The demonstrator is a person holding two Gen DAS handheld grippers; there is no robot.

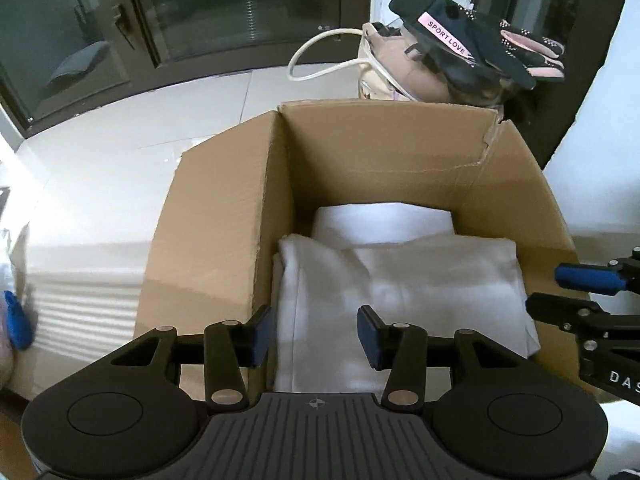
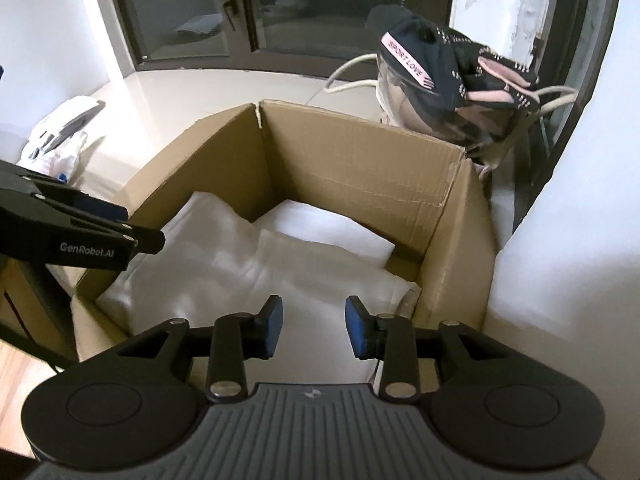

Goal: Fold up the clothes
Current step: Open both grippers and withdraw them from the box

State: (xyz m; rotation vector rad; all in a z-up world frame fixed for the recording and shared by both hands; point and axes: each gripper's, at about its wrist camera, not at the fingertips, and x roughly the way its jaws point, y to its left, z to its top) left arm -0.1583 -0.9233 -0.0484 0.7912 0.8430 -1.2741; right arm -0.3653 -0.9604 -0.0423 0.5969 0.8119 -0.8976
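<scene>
An open cardboard box (image 1: pixel 352 152) (image 2: pixel 344 160) holds folded white clothes (image 1: pixel 400 280) (image 2: pixel 224 272), stacked in layers on its floor. My left gripper (image 1: pixel 316 334) hovers over the box's near left edge, open, with nothing between its blue pads. My right gripper (image 2: pixel 314 330) hangs over the near right part of the white pile, open and empty too. In the left wrist view the right gripper (image 1: pixel 576 292) enters from the right edge at the box's wall. In the right wrist view the left gripper (image 2: pixel 100 232) reaches in from the left over the box rim.
Behind the box stands a bag (image 1: pixel 400 76) (image 2: pixel 424 100) with cord handles, stuffed with black and pink garments labelled "SPORT LOVE". Dark glass doors (image 1: pixel 200 20) line the back. White tiled floor (image 1: pixel 120 140) lies left. A white bundle (image 2: pixel 60 136) rests at far left.
</scene>
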